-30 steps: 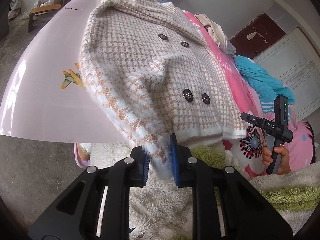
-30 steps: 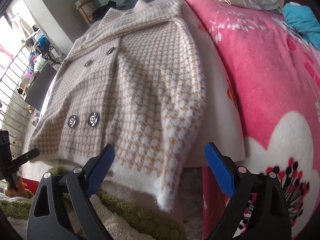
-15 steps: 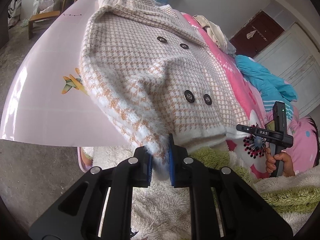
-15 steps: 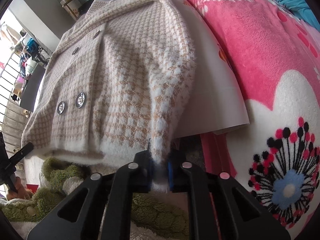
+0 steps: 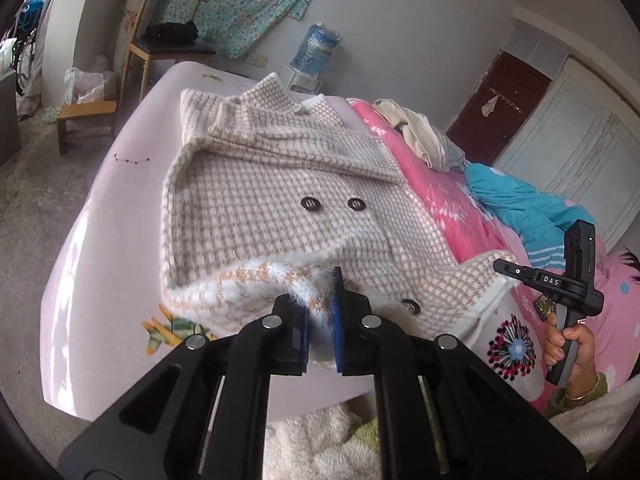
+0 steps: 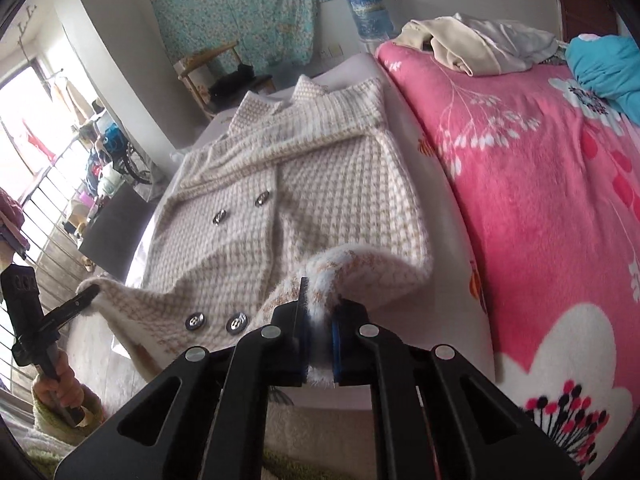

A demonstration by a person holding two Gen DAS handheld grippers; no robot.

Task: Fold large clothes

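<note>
Pink floral blanket (image 6: 540,200), water jug (image 5: 316,50), chair (image 5: 168,46)

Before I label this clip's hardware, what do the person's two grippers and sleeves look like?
Both the left gripper and the right gripper are matte black linkage frames with silver pivot bolts and blue pads. Seen from outside, the right one has a black handle with white "DAS" lettering and a small green light. A fluffy cream-and-green sleeve and a gold bangle are worn.

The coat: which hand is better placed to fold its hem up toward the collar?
Neither alone, probably. The left gripper and right gripper each pinch a lifted corner of the coat hem, so both should carry together.
</note>
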